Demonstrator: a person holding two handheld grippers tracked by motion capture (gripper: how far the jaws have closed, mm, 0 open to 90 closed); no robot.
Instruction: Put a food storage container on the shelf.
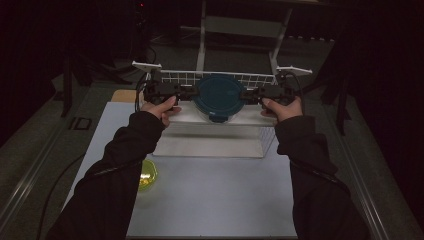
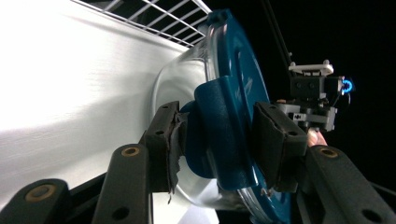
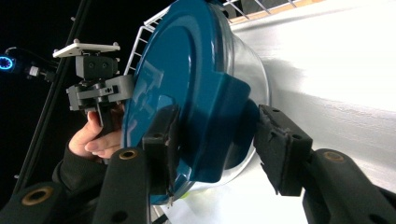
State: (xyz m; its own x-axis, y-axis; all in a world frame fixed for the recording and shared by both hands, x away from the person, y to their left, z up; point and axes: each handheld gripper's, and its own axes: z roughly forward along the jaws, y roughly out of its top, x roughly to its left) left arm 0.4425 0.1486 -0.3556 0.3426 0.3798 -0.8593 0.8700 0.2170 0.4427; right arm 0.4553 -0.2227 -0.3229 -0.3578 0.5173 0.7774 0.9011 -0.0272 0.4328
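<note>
A: Container [image 1: 219, 95] w/ blue lid [image 2: 243, 70]. Where at?
B: Up on white shelf [image 1: 185, 116], just in front of wire rack [image 1: 175, 77], far end of table [image 1: 215, 200]. Upright, glass base down on the shelf.
A: Why a gripper on each side?
B: Prob. bc of lid's latch tabs, on opposite sides. Left gripper [image 1: 192, 92] at left tab [image 2: 219, 126], right gripper [image 1: 246, 95] at right tab [image 3: 224, 116]. Each w/ one jaw over lid top, other jaw under the tab by the glass.
A: Clamped?
B: Left: pads [image 2: 273, 140] close against tab on both sides. Pressing or just lying there, can't tell. Right: slack. One pad on lid top, other pad [image 3: 280, 144] just off the tab, sliver of gap. Not gripping.
A: Carried or resting, then?
B: Resting, going by weight on shelf, not on jaws. Symmetric hold prob. for keeping it level.
A: Anything else nearby?
B: Yellow-green thing [image 1: 147, 175] by left sleeve, well apart. No part in this.
</note>
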